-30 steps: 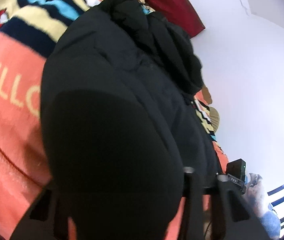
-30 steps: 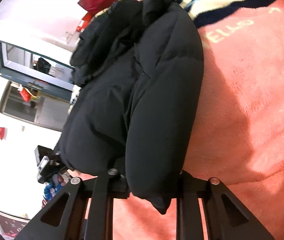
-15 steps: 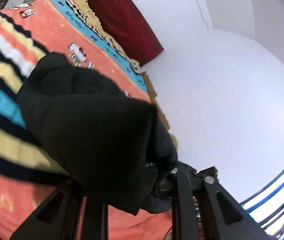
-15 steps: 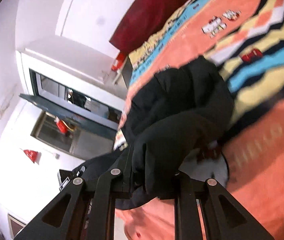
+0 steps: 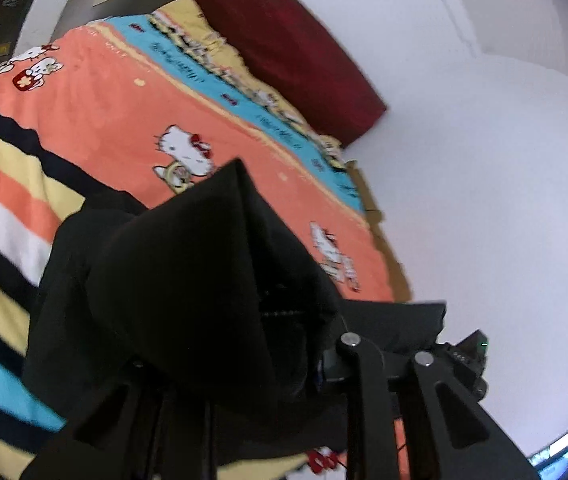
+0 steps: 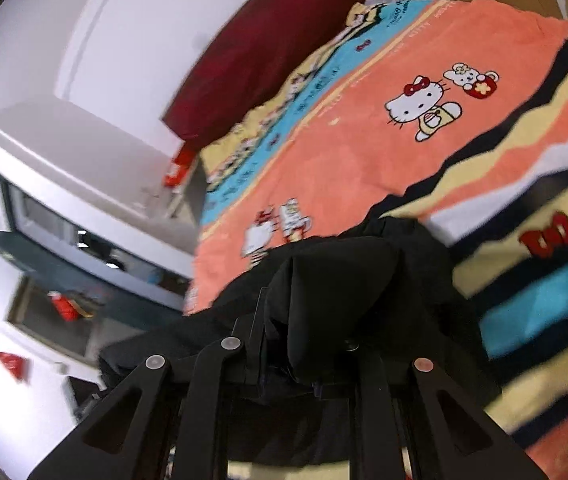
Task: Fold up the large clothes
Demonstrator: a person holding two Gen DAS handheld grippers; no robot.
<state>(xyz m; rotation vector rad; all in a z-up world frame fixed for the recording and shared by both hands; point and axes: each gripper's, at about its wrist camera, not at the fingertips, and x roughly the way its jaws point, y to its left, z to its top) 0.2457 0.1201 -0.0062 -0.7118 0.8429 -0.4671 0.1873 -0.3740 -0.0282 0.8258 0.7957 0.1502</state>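
The left hand-held black two-finger gripper [image 5: 268, 364] points along the bed toward the headboard end, its jaws clenched on a bunched fold of the bulky black padded jacket [image 5: 188, 288], which rises in a peak between the fingers and hides the left finger. The right hand-held black two-finger gripper [image 6: 304, 360] aims the same way and is likewise grasping a raised hump of the same jacket [image 6: 344, 280]; cloth fills the gap between its fingers. The jacket hangs from both grippers, and the rest of it spreads below them over the bed; whether its lower part touches the blanket is hard to tell.

Under it lies a fleecy orange blanket with cartoon white cats and wavy stripes of cream, navy, white and blue [image 5: 96, 92]. A blue band near the blanket's far edge carries dark lettering, too smeared to read.

A dark red oblong pillow [image 5: 292, 48] sits at the head of the bed against a plain white wall [image 5: 484, 160]. In the right wrist view a dark green window frame [image 6: 64, 256] and red hanging ornaments [image 6: 64, 306] appear on the left.
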